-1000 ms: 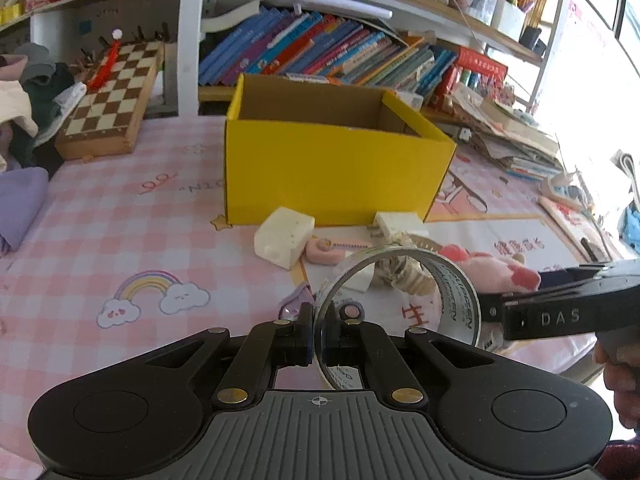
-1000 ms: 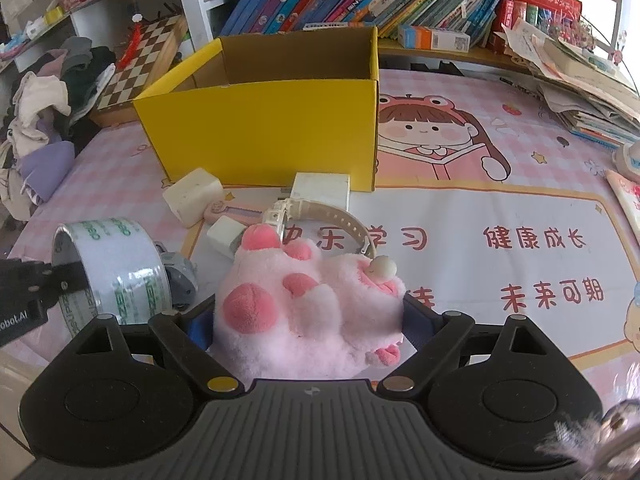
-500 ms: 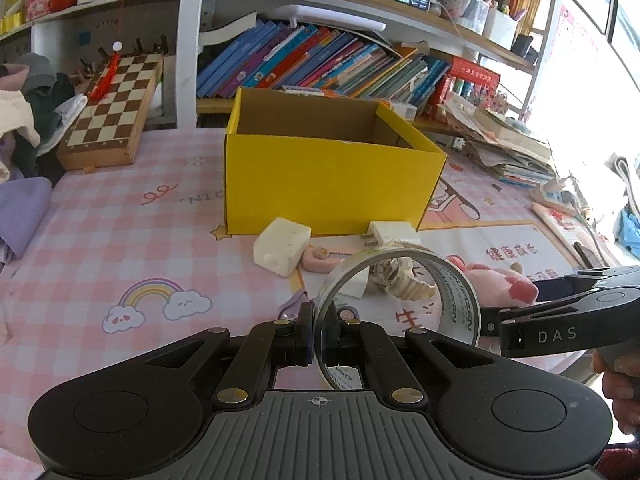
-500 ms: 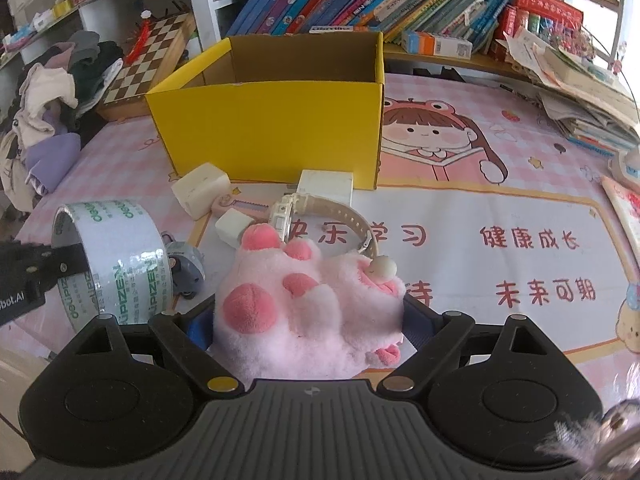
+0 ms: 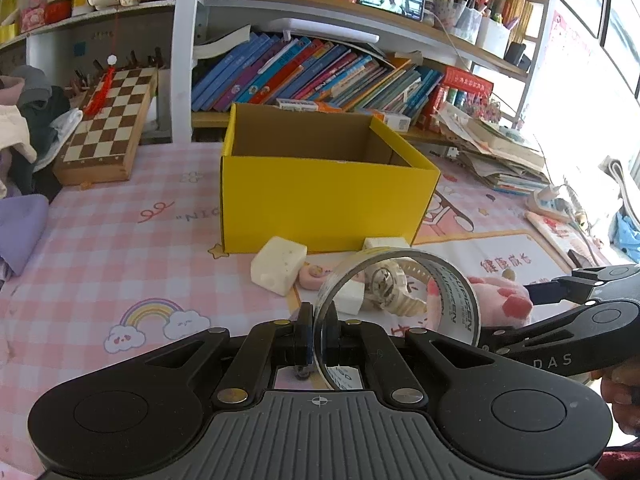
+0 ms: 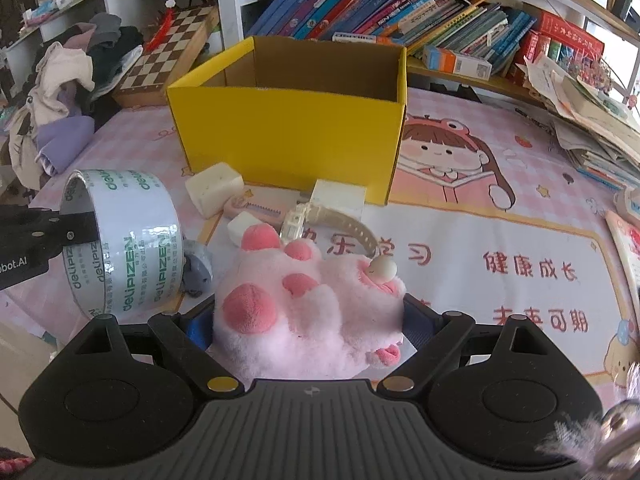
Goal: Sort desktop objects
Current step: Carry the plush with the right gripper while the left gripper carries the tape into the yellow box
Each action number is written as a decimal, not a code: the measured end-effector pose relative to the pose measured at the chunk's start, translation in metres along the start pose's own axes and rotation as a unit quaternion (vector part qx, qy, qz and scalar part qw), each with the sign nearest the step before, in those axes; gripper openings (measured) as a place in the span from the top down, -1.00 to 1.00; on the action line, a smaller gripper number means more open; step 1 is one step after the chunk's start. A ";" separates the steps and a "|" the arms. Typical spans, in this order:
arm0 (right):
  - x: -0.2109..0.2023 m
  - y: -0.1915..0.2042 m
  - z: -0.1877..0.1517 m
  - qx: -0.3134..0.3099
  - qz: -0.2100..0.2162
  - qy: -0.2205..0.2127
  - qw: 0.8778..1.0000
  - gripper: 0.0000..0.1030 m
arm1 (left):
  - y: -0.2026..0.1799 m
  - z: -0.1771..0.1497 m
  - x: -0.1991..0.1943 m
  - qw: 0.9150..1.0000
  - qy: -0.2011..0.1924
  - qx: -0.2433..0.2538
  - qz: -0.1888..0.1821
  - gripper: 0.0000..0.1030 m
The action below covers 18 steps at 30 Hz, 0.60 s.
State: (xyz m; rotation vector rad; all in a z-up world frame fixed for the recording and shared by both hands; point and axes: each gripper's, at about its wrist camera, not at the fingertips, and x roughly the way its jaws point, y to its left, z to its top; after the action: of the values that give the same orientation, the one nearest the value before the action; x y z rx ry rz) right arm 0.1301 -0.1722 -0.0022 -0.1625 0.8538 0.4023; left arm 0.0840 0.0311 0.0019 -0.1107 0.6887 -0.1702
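- The left gripper [image 5: 317, 334] was clamped on the wall of a roll of clear tape [image 5: 400, 292], one pad inside the ring and one outside, the roll standing on edge and carried off the table.
- The right gripper [image 6: 308, 320] had its jaws spread wide around a pink plush paw [image 6: 304, 312], both blue pads against the toy's sides.
- In the right wrist view the tape roll hung at nine o'clock of the plush paw, near it but apart.
- Just beyond the paw, at twelve o'clock, lay a cream wristwatch [image 6: 320, 220], with a small white block [image 6: 242, 228] at eleven o'clock and a grey object [image 6: 198, 270] partly hidden behind the roll.
- Farther out, a cream sponge-like block [image 6: 214, 192], a white box [image 6: 340, 198] and a pink toy saw [image 6: 252, 210] sat against the foot of the yellow cardboard box [image 6: 288, 140].
- The box stood open at twelve o'clock on the pink checked tablecloth [image 5: 120, 240].
- At ten o'clock a chessboard [image 5: 108, 120] leaned at the table's back; books [image 5: 312, 76] filled the shelf behind.
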 end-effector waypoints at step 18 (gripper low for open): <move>-0.010 -0.004 0.081 -0.057 0.017 -0.084 0.995 -0.74 | 0.005 0.064 0.008 0.998 -0.056 0.014 0.003 0.95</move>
State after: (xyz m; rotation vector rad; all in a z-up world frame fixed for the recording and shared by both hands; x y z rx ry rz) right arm 0.1830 -0.1542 0.0580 -0.2165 0.6682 0.4901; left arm 0.1322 0.0377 0.0453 -0.0907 0.5742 -0.1668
